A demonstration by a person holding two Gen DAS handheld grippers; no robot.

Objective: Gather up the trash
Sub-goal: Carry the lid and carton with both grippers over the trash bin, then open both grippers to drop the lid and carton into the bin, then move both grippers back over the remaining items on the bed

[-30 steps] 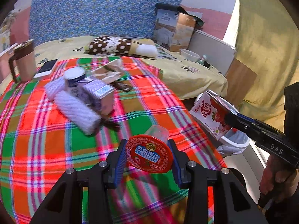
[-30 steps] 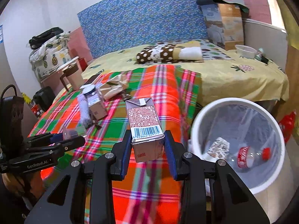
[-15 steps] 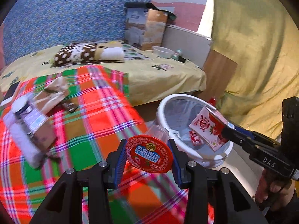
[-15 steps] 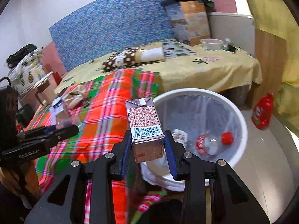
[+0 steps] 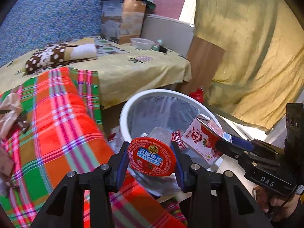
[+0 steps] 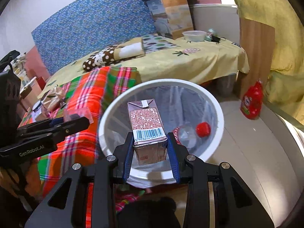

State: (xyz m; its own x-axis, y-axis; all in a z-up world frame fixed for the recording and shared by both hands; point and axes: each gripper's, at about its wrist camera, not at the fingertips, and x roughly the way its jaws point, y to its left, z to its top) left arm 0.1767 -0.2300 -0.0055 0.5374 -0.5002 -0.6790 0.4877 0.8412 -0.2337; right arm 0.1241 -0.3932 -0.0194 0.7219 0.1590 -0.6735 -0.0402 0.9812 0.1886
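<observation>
Left wrist view: I read the left gripper (image 5: 150,156) as clenched on a jelly cup (image 5: 151,156), its red foil lid facing the camera, both blue pads against the cup's sides. The cup sits over the near rim of the white trash bin (image 5: 125,112), which stands on the floor just beside the bed's edge and its plaid blanket (image 5: 57,117). At the right, the right gripper (image 5: 224,142) carries a strawberry milk carton (image 5: 199,142) above the bin.

Right wrist view: I read the right gripper (image 6: 150,148) as grasping the milk carton (image 6: 146,125), barcode side up, directly over the bin (image 6: 218,114) opening. A plastic bottle (image 6: 190,133) with a red cap lies inside the bin. The left gripper (image 6: 76,122) is at the left, over the blanket (image 6: 91,98) edge.
</observation>
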